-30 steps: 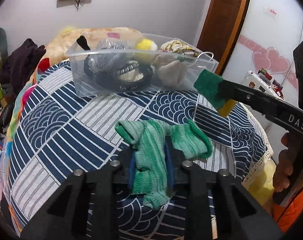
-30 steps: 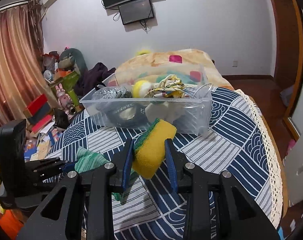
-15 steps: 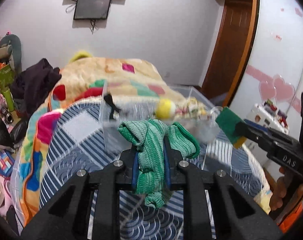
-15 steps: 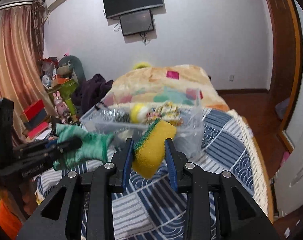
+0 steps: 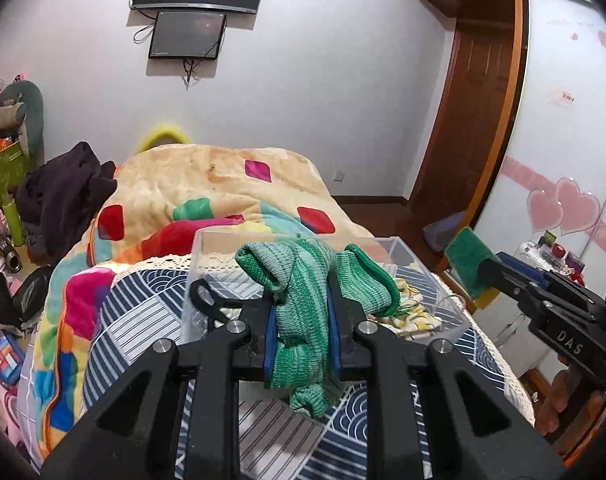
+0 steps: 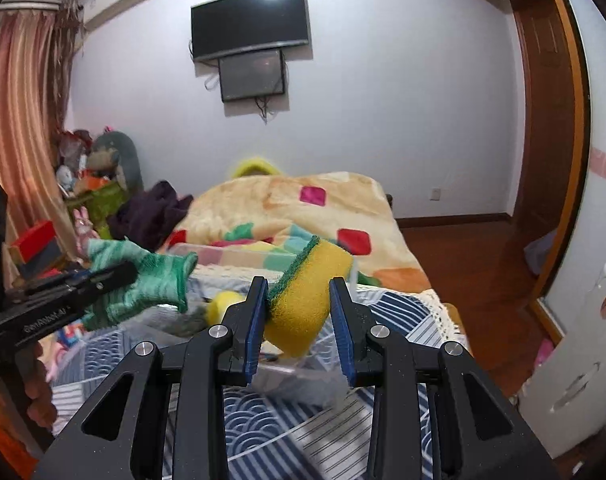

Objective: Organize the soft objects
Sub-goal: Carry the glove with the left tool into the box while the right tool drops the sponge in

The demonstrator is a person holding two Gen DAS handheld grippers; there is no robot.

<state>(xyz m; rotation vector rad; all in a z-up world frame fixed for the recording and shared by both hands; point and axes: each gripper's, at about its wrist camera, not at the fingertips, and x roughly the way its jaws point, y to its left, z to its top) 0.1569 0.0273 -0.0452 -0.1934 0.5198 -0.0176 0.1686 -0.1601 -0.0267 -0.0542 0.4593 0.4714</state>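
Note:
My left gripper [image 5: 301,312] is shut on a green striped sock [image 5: 303,320] and holds it in the air over the near side of a clear plastic bin [image 5: 211,248]. The sock also shows in the right wrist view [image 6: 143,280]. My right gripper [image 6: 299,312] is shut on a yellow sponge with a green scouring side [image 6: 307,296], held above the bin's [image 6: 231,256] right part. The sponge's green side shows in the left wrist view [image 5: 467,260]. The bin holds a black strap [image 5: 207,300], a yellow patterned cloth [image 5: 407,312] and a yellow ball [image 6: 223,304].
The bin stands on a blue-and-white patterned cover [image 5: 151,312] at the bed's foot. A colourful blanket [image 5: 223,188] lies beyond it. Dark clothes [image 5: 63,192] and toys sit at the left. A wooden door [image 5: 471,120] and a white wardrobe [image 5: 563,120] are at the right.
Both grippers have risen and moved forward towards the bin with their loads. The sock has left the cover and now hangs over the bin's near edge.

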